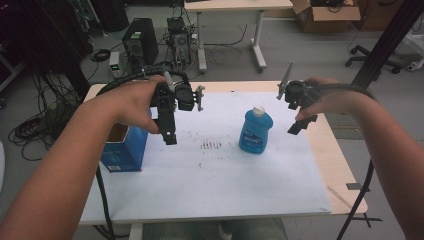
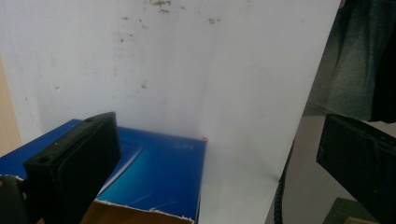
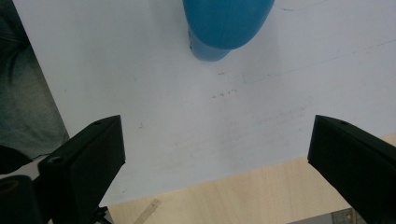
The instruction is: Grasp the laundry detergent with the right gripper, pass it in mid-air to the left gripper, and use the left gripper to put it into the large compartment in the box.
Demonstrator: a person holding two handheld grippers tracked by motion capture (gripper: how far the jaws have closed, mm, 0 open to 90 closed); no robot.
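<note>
A blue bottle (image 1: 256, 131) with a white cap stands upright on the white mat (image 1: 210, 180), right of centre. An open-topped blue box (image 1: 122, 150) stands at the mat's left edge. My left gripper (image 1: 167, 132) hangs above the mat just right of the box, pointing down. Its jaws are wide apart and hold nothing. In the left gripper view the box (image 2: 154, 177) lies below my left gripper (image 2: 215, 135). My right gripper (image 1: 302, 125) hovers right of the bottle, open and empty. The right gripper view has the bottle (image 3: 224, 23) ahead of my right gripper (image 3: 217, 130).
The mat covers most of a light wooden table (image 1: 345, 165). Dark smudges (image 1: 210, 145) mark the mat's middle. Behind the table are computer towers (image 1: 140, 42), loose cables, another desk (image 1: 230, 7) and a cardboard box (image 1: 325, 15). A black post (image 1: 385, 45) rises at the right.
</note>
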